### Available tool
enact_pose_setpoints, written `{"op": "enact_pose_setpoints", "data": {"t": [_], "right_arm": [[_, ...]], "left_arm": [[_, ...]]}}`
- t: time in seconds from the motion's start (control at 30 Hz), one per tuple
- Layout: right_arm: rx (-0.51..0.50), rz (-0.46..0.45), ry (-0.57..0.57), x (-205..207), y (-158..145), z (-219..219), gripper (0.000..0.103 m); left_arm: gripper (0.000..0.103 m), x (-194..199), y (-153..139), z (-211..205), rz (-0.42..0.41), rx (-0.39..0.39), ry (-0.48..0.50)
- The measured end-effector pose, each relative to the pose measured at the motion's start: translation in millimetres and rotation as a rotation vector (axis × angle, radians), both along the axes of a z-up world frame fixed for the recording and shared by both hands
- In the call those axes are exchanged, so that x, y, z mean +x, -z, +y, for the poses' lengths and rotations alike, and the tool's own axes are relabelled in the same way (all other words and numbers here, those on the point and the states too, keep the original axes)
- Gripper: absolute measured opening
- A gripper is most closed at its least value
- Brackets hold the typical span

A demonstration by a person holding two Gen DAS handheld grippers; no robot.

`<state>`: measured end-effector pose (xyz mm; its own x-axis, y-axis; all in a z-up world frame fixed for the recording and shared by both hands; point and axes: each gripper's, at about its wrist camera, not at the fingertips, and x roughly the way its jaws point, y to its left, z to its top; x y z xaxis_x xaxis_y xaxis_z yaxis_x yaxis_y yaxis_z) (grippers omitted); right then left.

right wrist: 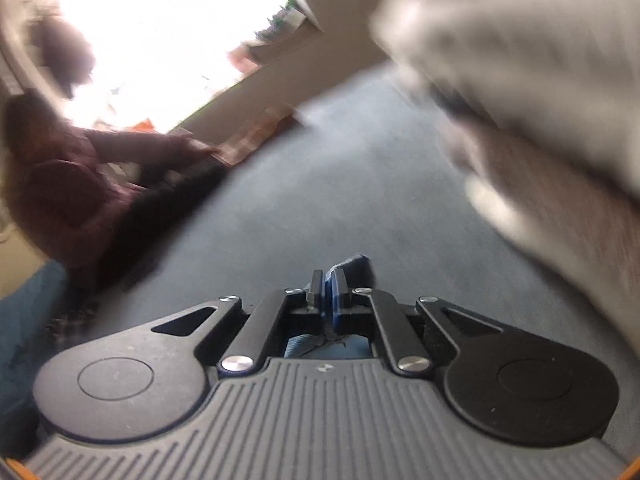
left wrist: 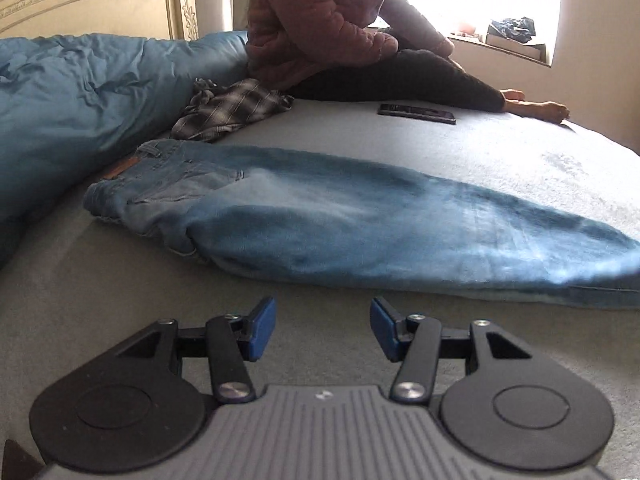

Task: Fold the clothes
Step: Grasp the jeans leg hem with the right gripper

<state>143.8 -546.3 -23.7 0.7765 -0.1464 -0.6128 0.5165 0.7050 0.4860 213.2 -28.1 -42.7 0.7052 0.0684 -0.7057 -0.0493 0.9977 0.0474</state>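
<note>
On my left wrist camera I see the left gripper [left wrist: 323,320] hovering over the grey bed cover [left wrist: 460,152], its blue-padded fingers [left wrist: 264,316] apart with only bare cover between them. Just beyond them lies the pair of faded blue denim jeans [left wrist: 340,216], laid flat across the bed with the legs stacked one on the other, the waistband and back pocket toward the left of the view and the leg ends running off to the right. Behind the waistband sits a crumpled grey plaid garment [left wrist: 232,110], touching a rumpled blue duvet [left wrist: 80,92] that fills the left side. Farther back a person in a quilted maroon jacket [left wrist: 312,20] sits on the bed, and a flat black device [left wrist: 416,113] lies on the cover near their leg. On my right wrist camera, which is heavily blurred, the right gripper [right wrist: 329,280] has its fingers together, clamped on a fold of blue denim that shows above the pads and below them. A large pale blurred shape [right wrist: 540,92] crosses the upper right of that view; I cannot tell what it is.
</note>
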Motion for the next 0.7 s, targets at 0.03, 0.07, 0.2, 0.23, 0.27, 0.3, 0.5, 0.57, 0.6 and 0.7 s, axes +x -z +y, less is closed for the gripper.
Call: {"op": "enact_pose_setpoints", "data": {"t": [0.03, 0.07, 0.2, 0.23, 0.27, 0.3, 0.5, 0.57, 0.6, 0.7], "right_arm": [[0.025, 0.038, 0.016, -2.9, 15.0, -3.0, 0.001], [0.05, 0.076, 0.031, -5.9, 30.0, -6.0, 0.001], [0.095, -0.011, 0.056, -13.4, 29.9, -6.8, 0.001], [0.084, -0.066, 0.044, -13.4, 20.2, -5.7, 0.001], [0.065, -0.101, 0.029, -12.9, 13.2, -3.8, 0.001], [0.052, -0.106, 0.018, -12.6, 10.4, -2.3, 0.001], [0.125, 0.116, 0.044, -24.2, 68.4, -13.6, 0.006], [0.111, 0.112, 0.048, -26.4, 66.5, -15.3, 0.007], [0.102, 0.105, 0.051, -27.1, 63.9, -16.3, 0.009], [0.009, 0.094, 0.013, -12.5, 44.6, -15.0, 0.029]], "left_arm": [[0.054, -0.7, 0.9, -1.0, 0.003, 0.003, 0.003], [0.054, -1.1, 1.9, -1.9, 0.006, 0.007, 0.006], [0.054, 0.1, 5.5, -3.7, 0.008, 0.03, 0.018], [0.054, 0.7, 5.8, -3.5, 0.007, 0.031, 0.016], [0.054, 1.5, 6.6, -3.3, 0.009, 0.028, 0.014], [0.054, 2.4, 7.7, -3.5, 0.012, 0.027, 0.012], [0.054, 5.6, 15.1, -8.4, 0.015, 0.019, 0.023], [0.054, 6.2, 18.5, -11.4, 0.015, 0.025, 0.035], [0.054, 6.5, 20.2, -12.9, 0.015, 0.028, 0.039], [0.054, 7.1, 23.8, -17.2, 0.01, 0.025, 0.05]]}}
